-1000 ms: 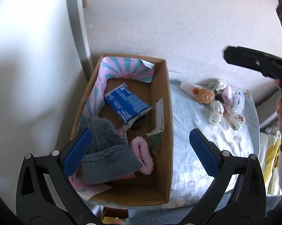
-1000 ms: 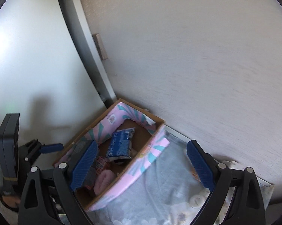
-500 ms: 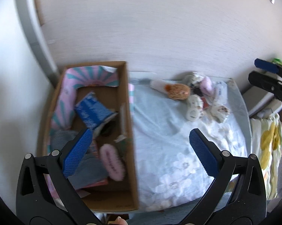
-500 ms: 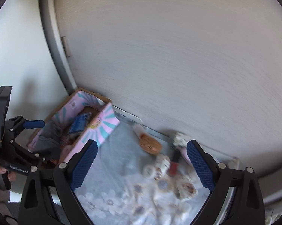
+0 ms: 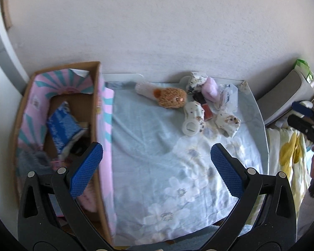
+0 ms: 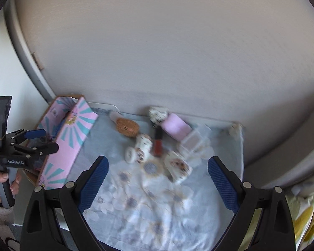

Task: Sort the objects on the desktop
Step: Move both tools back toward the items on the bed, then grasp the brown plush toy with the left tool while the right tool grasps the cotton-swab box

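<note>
Both grippers hung empty above the small table draped in a pale blue floral cloth (image 5: 157, 167), the left gripper (image 5: 157, 167) with its blue pads spread wide and the right gripper (image 6: 158, 179) likewise parted and holding nothing. The things left to sort lay bunched at the far right of the cloth: a brown fuzzy round toy (image 5: 172, 99) lying against a pale tube, a white speckled holder with a ring end (image 5: 193, 118), a pink soft block (image 5: 210, 89), a slim red-and-black stick (image 6: 158, 141), a clear plastic case (image 5: 230, 97) and a second white speckled piece (image 5: 228, 122). The open cardboard box with a pink and teal striped liner (image 5: 98, 104) stood at the left, already holding a blue packet (image 5: 61, 125) and a grey fleece (image 5: 31, 163). The step in hand looked like reaching for the next item. The right gripper seemed the better placed, as the cluster lay just beyond its pads. The items touched one another, so picking from the outer edge, perhaps the near speckled piece, would likely avoid dragging neighbours, and coming straight down would keep the loose cloth from bunching.
</note>
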